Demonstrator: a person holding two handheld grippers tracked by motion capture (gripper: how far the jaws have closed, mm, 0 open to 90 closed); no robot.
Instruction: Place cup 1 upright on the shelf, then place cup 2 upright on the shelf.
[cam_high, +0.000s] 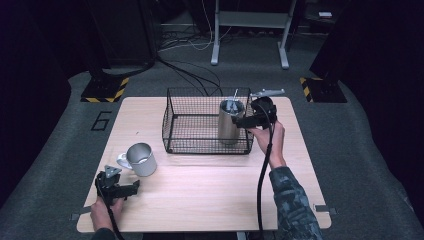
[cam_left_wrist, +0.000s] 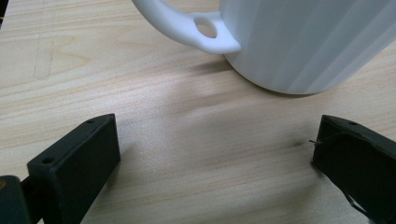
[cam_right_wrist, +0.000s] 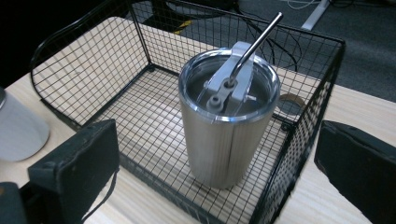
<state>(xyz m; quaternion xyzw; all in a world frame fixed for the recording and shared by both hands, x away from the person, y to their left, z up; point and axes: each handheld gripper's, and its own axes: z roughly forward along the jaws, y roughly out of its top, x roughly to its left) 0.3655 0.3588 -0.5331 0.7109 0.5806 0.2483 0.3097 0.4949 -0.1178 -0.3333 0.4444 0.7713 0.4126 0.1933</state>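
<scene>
A steel tumbler (cam_high: 229, 121) stands upright inside a black wire basket (cam_high: 192, 145) at the far middle of the wooden table (cam_high: 210, 190), set in the basket's right part, close to its right wall. A clear lid with a grey flip tab covers the tumbler, and a metal straw (cam_right_wrist: 259, 41) leans out of it toward the far side. The right gripper (cam_high: 246, 121) hangs at the basket's right edge, just beside the tumbler, held by the person's right hand (cam_high: 270, 140), with its cable running back down along the forearm. In the right gripper view its jaws stand wide apart, one low at each side, and the tumbler (cam_right_wrist: 227, 121) sits between and beyond them; no jaw touches it. In the same view part of a white mug (cam_right_wrist: 18, 128) shows at the left edge, outside the basket. That mug (cam_high: 140, 159) stands upright on the table in front of the basket's left corner, its handle pointing left. The left gripper (cam_high: 131, 188) rests low near the table's near left corner, held by the left hand (cam_high: 106, 212), just short of the mug. In the left gripper view its jaws are spread wide over bare wood, and the mug (cam_left_wrist: 308, 42) stands ahead of them, its handle (cam_left_wrist: 187, 25) to the left, apart from both jaws.
</scene>
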